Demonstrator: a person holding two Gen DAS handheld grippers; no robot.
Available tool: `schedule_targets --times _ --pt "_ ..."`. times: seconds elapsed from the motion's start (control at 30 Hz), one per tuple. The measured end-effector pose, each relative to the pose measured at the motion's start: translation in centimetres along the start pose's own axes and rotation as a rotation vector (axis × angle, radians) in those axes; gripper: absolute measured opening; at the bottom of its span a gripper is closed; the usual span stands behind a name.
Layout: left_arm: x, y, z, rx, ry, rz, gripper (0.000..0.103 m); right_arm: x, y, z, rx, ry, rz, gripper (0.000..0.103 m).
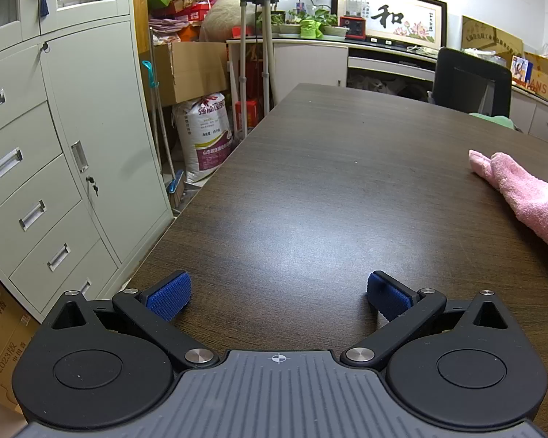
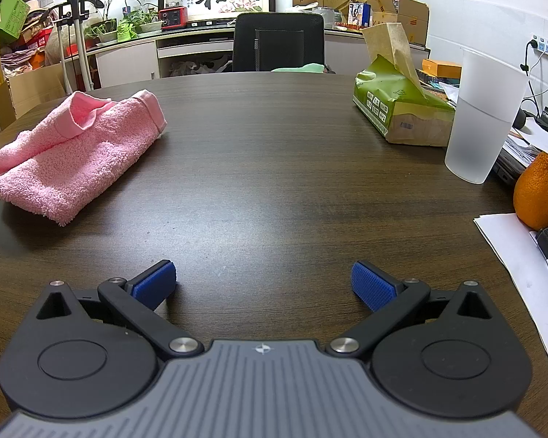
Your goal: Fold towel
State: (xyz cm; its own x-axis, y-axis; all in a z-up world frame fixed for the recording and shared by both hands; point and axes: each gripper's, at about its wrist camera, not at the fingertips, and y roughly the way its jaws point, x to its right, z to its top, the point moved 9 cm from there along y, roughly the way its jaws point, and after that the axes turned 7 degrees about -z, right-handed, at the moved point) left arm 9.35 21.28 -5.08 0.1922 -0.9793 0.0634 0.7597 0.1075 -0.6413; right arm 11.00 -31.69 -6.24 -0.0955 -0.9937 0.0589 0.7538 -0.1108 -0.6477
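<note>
A pink terry towel (image 2: pixel 76 153) lies loosely bunched and partly doubled over on the dark wooden table (image 2: pixel 274 168), to the left in the right wrist view. In the left wrist view the same towel (image 1: pixel 526 197) shows at the right edge, partly cut off. My left gripper (image 1: pixel 278 297) hovers open low over bare tabletop, well left of the towel. My right gripper (image 2: pixel 263 284) is open too, nothing between its blue pads (image 2: pixel 370 286), with the towel ahead and to its left.
A green tissue pack (image 2: pixel 398 109), a frosted plastic cup (image 2: pixel 482 116), an orange (image 2: pixel 539 197) and papers (image 2: pixel 511 252) crowd the table's right side. A black chair (image 2: pixel 278 42) stands at the far end. Grey cabinets (image 1: pixel 54 153) flank the table's left edge.
</note>
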Motion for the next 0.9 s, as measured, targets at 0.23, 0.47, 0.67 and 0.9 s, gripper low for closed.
schedule_targets --times 0.23,0.47,0.67,0.9 --pt "-0.01 0.00 0.00 0.000 0.000 0.000 0.103 0.00 0.01 0.00 0.000 0.000 0.000 0.103" --pt "-0.02 -0.02 0.00 0.000 -0.003 0.003 0.103 0.00 0.01 -0.01 0.000 0.000 0.000 0.103" --pt "-0.02 -0.05 0.03 0.000 -0.004 0.005 0.103 0.00 0.01 -0.01 0.000 0.000 0.000 0.103" --pt "-0.02 -0.10 0.07 0.000 -0.008 0.011 0.103 0.02 -0.10 -0.10 0.000 -0.003 0.002 0.103"
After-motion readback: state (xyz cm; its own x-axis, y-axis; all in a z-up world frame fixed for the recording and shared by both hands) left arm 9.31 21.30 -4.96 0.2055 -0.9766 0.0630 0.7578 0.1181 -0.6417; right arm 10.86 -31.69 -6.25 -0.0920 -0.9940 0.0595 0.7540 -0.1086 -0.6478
